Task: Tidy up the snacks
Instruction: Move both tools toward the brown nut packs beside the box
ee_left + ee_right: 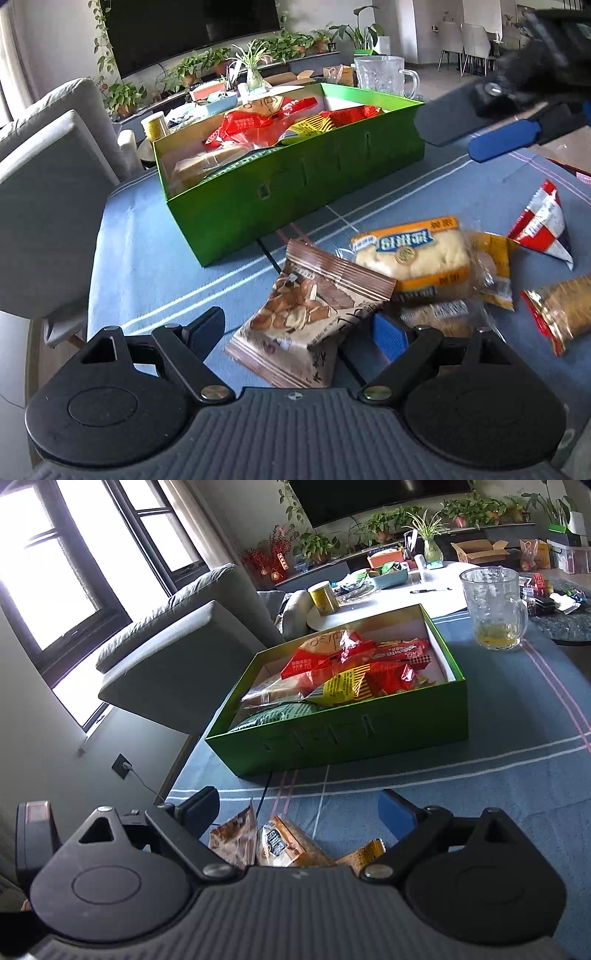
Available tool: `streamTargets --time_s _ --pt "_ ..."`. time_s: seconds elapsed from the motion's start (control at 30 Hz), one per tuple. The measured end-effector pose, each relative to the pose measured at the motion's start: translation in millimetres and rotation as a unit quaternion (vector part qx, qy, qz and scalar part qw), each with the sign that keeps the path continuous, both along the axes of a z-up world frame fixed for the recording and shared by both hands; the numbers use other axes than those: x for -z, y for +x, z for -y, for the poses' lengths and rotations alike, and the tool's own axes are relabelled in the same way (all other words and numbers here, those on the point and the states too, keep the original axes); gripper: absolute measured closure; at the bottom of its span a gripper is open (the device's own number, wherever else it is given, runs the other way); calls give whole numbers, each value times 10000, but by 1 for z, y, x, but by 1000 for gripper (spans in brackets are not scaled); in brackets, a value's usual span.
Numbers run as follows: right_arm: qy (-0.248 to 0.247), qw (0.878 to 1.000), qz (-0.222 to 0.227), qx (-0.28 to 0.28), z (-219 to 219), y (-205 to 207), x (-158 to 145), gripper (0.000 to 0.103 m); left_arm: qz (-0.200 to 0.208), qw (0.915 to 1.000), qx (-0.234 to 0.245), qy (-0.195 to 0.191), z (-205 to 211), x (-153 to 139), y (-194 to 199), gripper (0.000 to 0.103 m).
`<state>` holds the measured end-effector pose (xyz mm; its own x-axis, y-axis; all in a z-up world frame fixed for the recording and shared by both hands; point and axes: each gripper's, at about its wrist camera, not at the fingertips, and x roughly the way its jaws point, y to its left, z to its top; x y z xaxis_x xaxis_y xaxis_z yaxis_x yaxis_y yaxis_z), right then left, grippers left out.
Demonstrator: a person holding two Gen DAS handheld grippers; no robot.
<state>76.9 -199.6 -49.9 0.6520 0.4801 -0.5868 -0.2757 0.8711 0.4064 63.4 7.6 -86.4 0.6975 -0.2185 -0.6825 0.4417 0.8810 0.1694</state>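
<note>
A green box [295, 177] [351, 734] holding several snack packets stands on the blue tablecloth. Nearer to me lie loose snacks: a brown nut packet [299, 321] [236, 838], a yellow bread packet [417, 254] [284, 845], a red-white-blue packet [543, 221] and a red-gold cracker packet [557, 310]. My left gripper [297, 330] is open low over the table, with the brown packet lying between its fingers and neither pad pressing on it. My right gripper [299, 810] [450, 142] hovers open and empty to the right of the box, above the loose snacks.
A glass pitcher [384, 77] [493, 605] stands behind the box's right end. A grey sofa [55, 147] [166, 646] is close to the table's left edge. A white round table [406, 590] with clutter lies beyond the box.
</note>
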Motion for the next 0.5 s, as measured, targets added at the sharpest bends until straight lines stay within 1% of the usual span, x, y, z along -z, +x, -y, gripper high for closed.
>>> streamTargets --time_s 0.2,0.3,0.37,0.5 --pt "-1 10000 -34 17 1 1 1 32 -192 9994 -96 -278 -1 5 14 19" --pt "9 10000 -66 31 2 2 2 32 -266 9978 -215 -566 -5 8 16 21" --pt "4 10000 -86 29 2 3 3 32 -232 9973 -263 -645 -8 8 15 27" --pt "-20 9999 -127 -3 0 3 4 32 -194 9969 -309 -701 -10 8 14 32"
